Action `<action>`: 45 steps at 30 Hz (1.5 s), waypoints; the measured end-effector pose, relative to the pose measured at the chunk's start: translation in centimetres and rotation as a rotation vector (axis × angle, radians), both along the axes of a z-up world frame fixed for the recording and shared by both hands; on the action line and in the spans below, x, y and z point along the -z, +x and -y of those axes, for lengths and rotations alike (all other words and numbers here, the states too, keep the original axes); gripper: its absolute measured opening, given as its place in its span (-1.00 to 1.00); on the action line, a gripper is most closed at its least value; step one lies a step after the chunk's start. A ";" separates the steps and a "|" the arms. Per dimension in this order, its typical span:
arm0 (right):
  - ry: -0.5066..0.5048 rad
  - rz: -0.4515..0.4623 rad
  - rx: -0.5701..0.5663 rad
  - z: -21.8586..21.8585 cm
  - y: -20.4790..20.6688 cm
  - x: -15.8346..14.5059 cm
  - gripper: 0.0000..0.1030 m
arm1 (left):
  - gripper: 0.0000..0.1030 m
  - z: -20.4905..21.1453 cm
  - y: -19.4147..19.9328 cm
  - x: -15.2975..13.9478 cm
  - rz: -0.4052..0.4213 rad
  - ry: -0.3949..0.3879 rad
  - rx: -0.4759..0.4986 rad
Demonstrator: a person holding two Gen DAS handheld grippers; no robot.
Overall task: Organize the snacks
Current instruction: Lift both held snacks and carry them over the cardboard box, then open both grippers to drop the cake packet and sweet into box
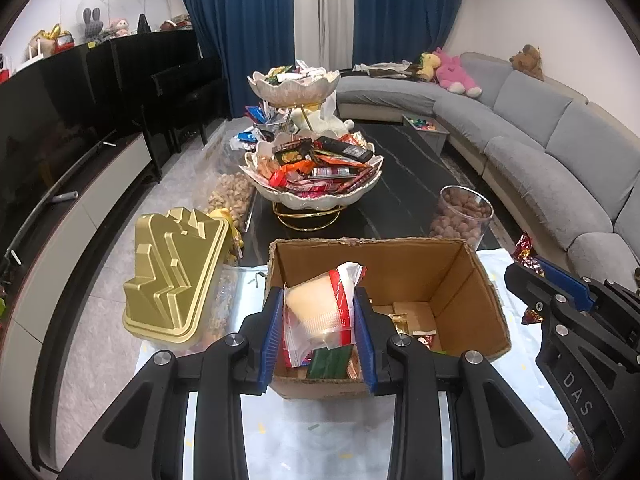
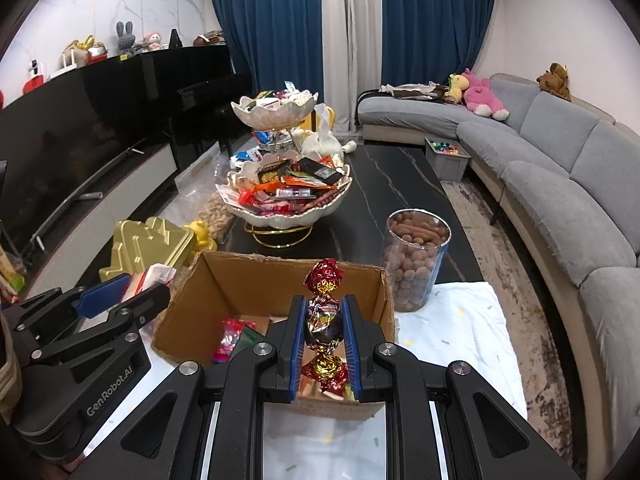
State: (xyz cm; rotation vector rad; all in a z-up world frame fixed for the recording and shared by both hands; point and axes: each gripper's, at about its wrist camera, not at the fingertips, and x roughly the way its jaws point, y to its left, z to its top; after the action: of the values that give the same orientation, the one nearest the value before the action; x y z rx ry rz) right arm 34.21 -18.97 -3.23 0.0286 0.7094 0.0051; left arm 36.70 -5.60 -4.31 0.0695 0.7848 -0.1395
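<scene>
Up close, the left gripper (image 1: 316, 320) is pinching a clear-wrapped jelly cup (image 1: 316, 308) right over the cardboard box (image 1: 472, 280), and the right gripper (image 2: 323, 328) is clamped on a string of foil candies (image 2: 323, 320) above the same box. A few packets sit inside. Just behind stands a glass jar of coated nuts (image 2: 416, 260), then the two-tier snack stand (image 2: 284, 192) piled with wrappers.

The box (image 1: 452, 276) is matt, rough-edged cardboard. At ten o'clock from it a gold lid (image 1: 172, 276) looks like glossy moulded plastic. At twelve o'clock the table (image 1: 404, 184) is polished dark stone. The candy (image 2: 324, 320) wears crinkled shiny foil.
</scene>
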 end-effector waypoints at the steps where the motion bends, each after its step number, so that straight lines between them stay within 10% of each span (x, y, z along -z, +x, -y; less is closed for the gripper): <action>1: 0.001 -0.004 0.001 0.0 0.3 0.2 -0.62 | -0.35 0.0 0.2 0.2 -0.004 0.000 0.000; 27: -0.011 -0.093 -0.012 0.0 3.9 4.2 -0.61 | -0.22 0.3 3.5 4.9 -0.112 -0.012 0.012; 32: -0.021 -0.075 -0.001 0.2 3.6 3.7 0.03 | 0.05 -0.2 3.2 4.4 -0.099 -0.004 -0.009; 45: -0.036 -0.040 0.047 0.8 2.4 2.1 0.49 | 0.71 -1.0 1.8 2.5 -0.052 0.029 -0.036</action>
State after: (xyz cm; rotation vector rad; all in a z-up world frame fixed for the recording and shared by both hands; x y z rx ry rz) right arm 36.60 -19.73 -5.31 0.0107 0.7486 -0.0538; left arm 38.47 -4.60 -6.79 0.0798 0.8398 -0.0958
